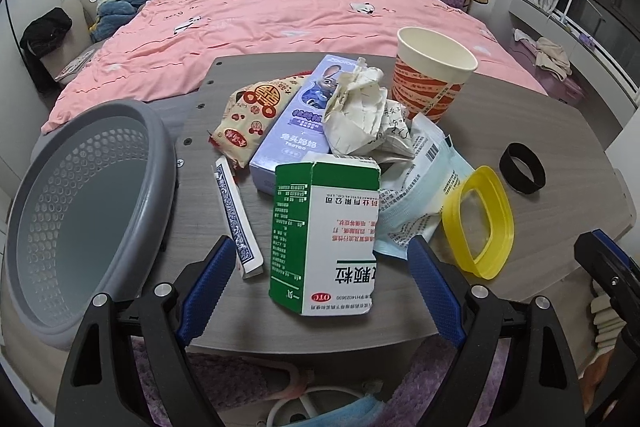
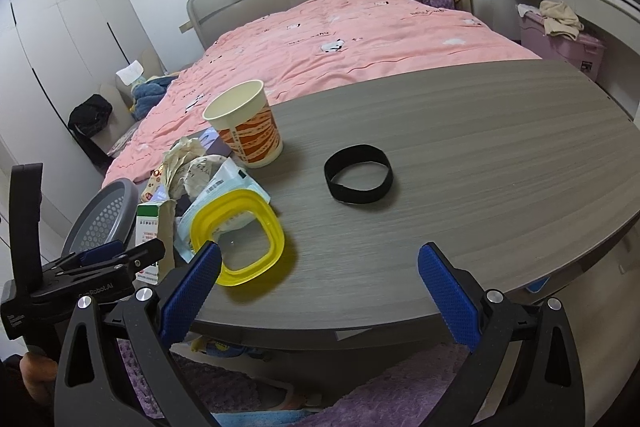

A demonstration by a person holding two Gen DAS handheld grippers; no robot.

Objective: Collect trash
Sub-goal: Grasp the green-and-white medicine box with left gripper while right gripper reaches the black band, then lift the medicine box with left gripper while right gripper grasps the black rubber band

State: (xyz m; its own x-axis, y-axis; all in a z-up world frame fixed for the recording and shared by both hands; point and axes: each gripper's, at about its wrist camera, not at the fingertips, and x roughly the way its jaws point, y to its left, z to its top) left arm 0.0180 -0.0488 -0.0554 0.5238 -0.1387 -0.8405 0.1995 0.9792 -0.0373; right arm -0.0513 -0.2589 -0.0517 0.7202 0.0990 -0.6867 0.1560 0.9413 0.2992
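One paper cup (image 1: 434, 77), one yellow ring (image 1: 478, 227), one black band (image 2: 359, 174), two boxes on tabletop (image 2: 480, 155); left claw (image 1: 320, 291) and right claw (image 2: 320, 291) level at near edge, jaws apart, empty.

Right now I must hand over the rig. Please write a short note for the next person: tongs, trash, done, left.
Left tongs: open, empty, around the near end of the green-white box.
Right tongs: open, empty, at the table edge, by the yellow ring.
Grey basket, at the table's left: nothing visible inside.
Still on the table: snack packet, purple box, crumpled paper, paper cup, black band.
Done: nothing. Left: everything.
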